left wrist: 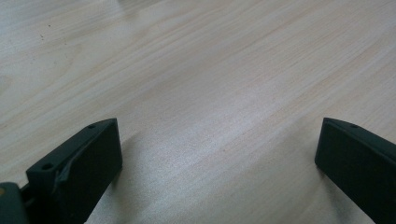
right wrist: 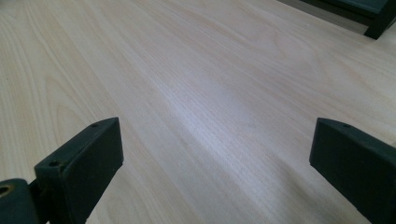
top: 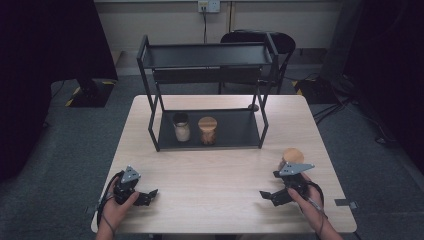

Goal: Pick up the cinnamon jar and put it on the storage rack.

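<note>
The wood-lidded jar [top: 291,157] stands on the counter [top: 215,170] at the lower right of the high view, just beyond your right tongs [top: 266,195] and partly hidden behind their grey plate. Those tongs rest low over the wood with the jaws spread wide and nothing between them; the right gripper view looks along them over bare counter [right wrist: 196,93]. Your left tongs [top: 150,196], at the lower left, are just as wide apart and just as empty, with plain wood grain ahead in the left gripper view [left wrist: 201,84].

Judge the jar as stiff, smooth-sided and probably glass: slippery and breakable, with some weight if filled. Take it across the body below the lid, not by the lid, which may lift off.

Farther up the frame, the black rack [top: 207,95] sits mid-counter. On its lower shelf stand a dark-lidded jar of pale contents [top: 181,127] and a wooden-lidded jar of brown contents [top: 207,130], just beside each other. The rack's front posts and upper tray would crowd any approach to that shelf, and the space right of the pair is free. A chair [top: 260,42] stands behind.
</note>
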